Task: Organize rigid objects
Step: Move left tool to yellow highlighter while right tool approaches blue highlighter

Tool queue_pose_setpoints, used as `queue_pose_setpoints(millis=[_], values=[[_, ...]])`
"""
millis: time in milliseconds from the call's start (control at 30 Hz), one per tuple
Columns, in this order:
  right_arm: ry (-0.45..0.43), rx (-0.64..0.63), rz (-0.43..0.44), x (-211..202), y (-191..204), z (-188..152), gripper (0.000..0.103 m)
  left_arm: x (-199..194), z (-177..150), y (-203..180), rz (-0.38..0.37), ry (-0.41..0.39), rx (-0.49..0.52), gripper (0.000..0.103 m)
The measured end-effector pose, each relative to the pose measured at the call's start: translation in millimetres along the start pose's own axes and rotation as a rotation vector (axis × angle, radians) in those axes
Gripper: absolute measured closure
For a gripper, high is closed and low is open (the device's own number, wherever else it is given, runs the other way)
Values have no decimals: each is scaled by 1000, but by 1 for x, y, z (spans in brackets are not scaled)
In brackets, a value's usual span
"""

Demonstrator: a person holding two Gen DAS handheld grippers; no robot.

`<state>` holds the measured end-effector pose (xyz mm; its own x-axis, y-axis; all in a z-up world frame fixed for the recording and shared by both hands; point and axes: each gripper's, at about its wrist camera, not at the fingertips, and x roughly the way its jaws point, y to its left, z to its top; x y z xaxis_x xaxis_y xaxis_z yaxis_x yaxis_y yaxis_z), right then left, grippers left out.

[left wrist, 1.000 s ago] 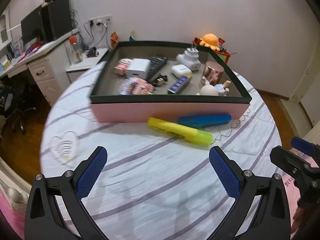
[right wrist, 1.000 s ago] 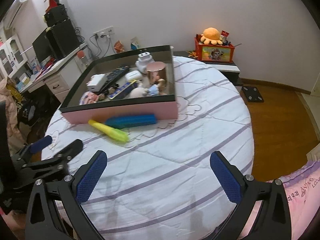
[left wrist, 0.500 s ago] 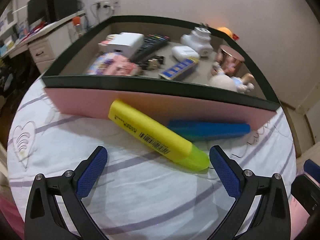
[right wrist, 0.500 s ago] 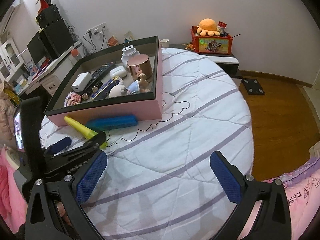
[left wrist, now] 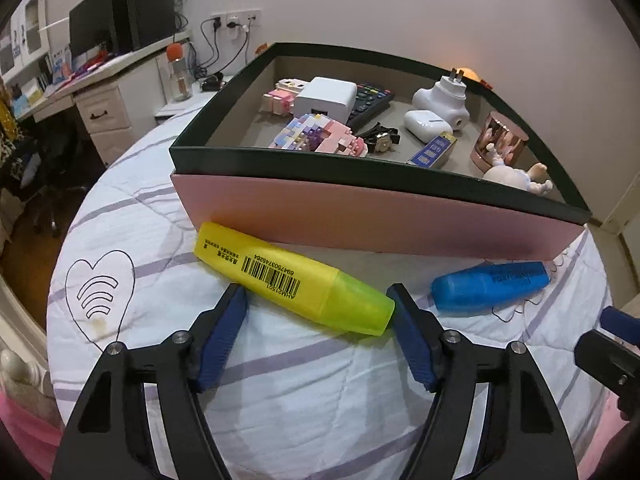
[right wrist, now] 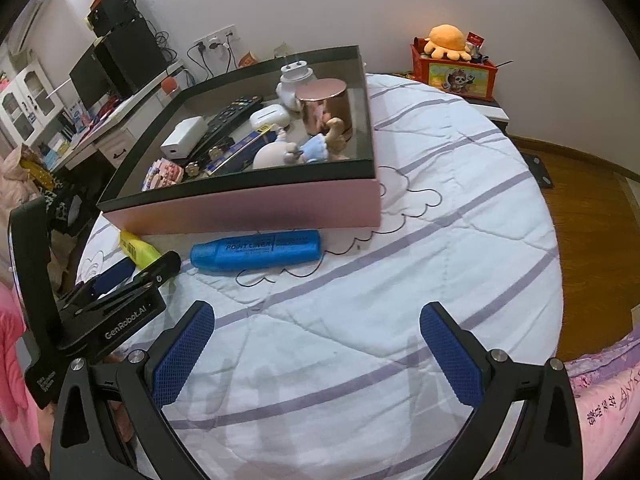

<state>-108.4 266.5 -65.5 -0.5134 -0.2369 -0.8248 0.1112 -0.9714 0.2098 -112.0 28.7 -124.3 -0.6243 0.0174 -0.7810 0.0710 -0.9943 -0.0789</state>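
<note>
A yellow highlighter [left wrist: 280, 276] lies slantwise on the white quilt, in front of the pink box [left wrist: 360, 220]. My left gripper [left wrist: 315, 296] straddles it and its jaws are closing, with the highlighter between them and the fingertips [left wrist: 236, 300] right at its edges. A blue marker [left wrist: 490, 286] lies to its right along the box wall. In the right wrist view that blue marker [right wrist: 256, 254] is ahead of my right gripper [right wrist: 316, 320], which hangs open over the quilt with nothing in it. The left gripper [right wrist: 132, 272] shows at the left, over the yellow highlighter [right wrist: 138, 250].
The dark-rimmed box [right wrist: 248, 208] holds several items: a white charger, a remote, earbud case, copper cup, figurines. The round bed's edge drops to a wooden floor [right wrist: 580, 184] on the right. A desk [left wrist: 100, 92] stands at the back left, a toy crate [right wrist: 456, 68] by the wall.
Both grippers have dropped and moved in toward the markers. The left jaws, wide before, have narrowed around the yellow highlighter. The right gripper stays open.
</note>
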Motion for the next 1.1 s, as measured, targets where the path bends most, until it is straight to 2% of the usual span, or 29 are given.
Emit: queue_pose_setpoints(millis=[133,200,267,300,367,500,667,767,833,867,933,1033,1100], values=[[7,-7,0,1,4,-1,0,-3,-1,8,-11,-6,13,45],[9,-9,-1,1,5,-2,0,-4,-2,11,-8,-2,25,45],[9,-10,-3,1,6,-2,0,-6,-4,15,16,0,23,39],[9,-10,-3,1,6,-2,0,-6,-5,18,32,2,14,29],[10,-11,-4,1,7,-2,0,-6,-5,25,45,3,-17,22],[13,-17,-2,2,10,-2,0,-3,-2,33,86,17,-58,3],[18,-26,6,4,14,-2,0,1,2,38,103,12,-106,3],[20,-31,7,5,15,-1,0,-1,0,46,105,2,-144,12],[20,-32,7,5,15,-1,0,-5,-2,50,112,-2,-140,25],[21,-32,7,5,14,-1,0,-6,-3,51,111,-3,-136,28],[21,-29,8,5,14,-1,0,-11,-7,58,107,-6,-125,45],[24,-31,8,6,15,-1,0,-16,-9,70,97,-3,-123,61],[28,-33,11,7,16,-1,0,-17,-8,78,96,-5,-122,62]])
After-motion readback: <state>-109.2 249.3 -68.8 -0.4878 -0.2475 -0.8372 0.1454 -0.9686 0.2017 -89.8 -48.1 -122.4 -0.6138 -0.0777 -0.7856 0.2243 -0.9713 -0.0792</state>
